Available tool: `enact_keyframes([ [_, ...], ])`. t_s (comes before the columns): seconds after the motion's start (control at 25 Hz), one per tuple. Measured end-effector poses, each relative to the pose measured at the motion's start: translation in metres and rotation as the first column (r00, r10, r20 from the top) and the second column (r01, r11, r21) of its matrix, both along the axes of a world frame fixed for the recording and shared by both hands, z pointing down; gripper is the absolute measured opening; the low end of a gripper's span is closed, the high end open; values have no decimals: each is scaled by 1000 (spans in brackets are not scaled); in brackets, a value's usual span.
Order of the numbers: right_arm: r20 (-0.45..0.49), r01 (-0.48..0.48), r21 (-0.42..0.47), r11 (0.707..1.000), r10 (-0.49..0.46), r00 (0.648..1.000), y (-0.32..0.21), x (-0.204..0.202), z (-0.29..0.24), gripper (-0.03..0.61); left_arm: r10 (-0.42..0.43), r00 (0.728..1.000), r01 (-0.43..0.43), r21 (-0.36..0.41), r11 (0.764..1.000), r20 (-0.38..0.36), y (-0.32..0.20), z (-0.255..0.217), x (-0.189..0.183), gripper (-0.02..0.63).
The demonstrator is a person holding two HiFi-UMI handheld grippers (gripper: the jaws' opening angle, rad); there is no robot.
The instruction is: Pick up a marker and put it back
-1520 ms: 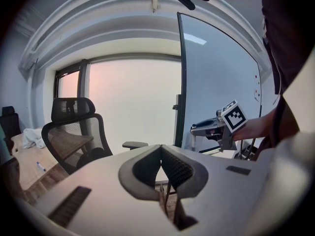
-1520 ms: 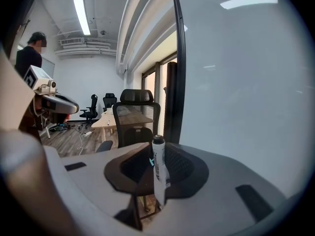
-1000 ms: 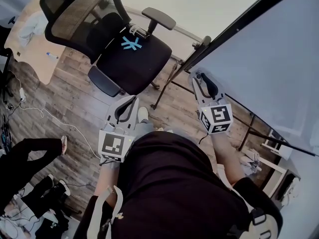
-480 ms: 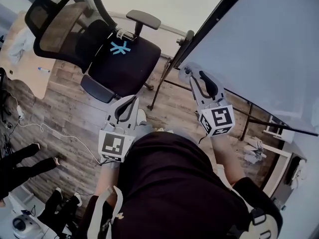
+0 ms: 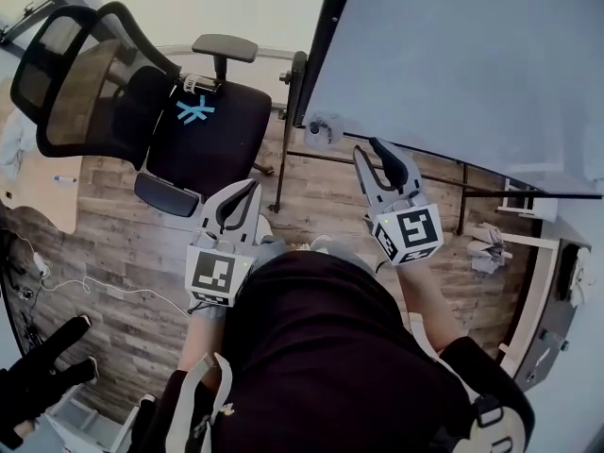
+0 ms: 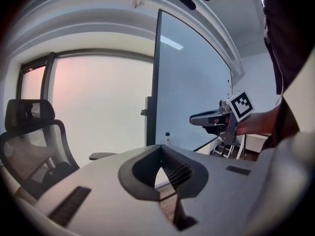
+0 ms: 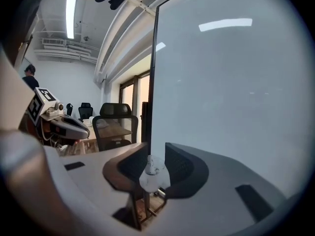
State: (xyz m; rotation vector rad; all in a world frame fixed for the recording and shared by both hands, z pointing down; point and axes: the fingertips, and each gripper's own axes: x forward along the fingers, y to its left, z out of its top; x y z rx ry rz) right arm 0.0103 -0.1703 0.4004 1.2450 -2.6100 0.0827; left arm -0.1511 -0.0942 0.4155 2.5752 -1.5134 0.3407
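The left gripper (image 5: 252, 190) hangs over the wooden floor beside the office chair (image 5: 203, 130), its jaws together on nothing. At the whiteboard's (image 5: 453, 55) lower corner, what looks like a small dark-capped marker (image 6: 168, 137) stands upright, apart from both grippers. The right gripper (image 5: 367, 146), jaws spread and empty, points toward that corner.

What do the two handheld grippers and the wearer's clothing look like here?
The left gripper and right gripper have light grey bodies with black ribbed jaw pads. Each carries a white cube printed with black square markers at its rear. The person wears a dark top.
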Motion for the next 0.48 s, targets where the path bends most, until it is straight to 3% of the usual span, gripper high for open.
enact_keyframes([
  [0.48,7,-201,-7,979,201,979,35,79,-5,100,219,976,-219,13,976,-3,-16,-7,76,8],
])
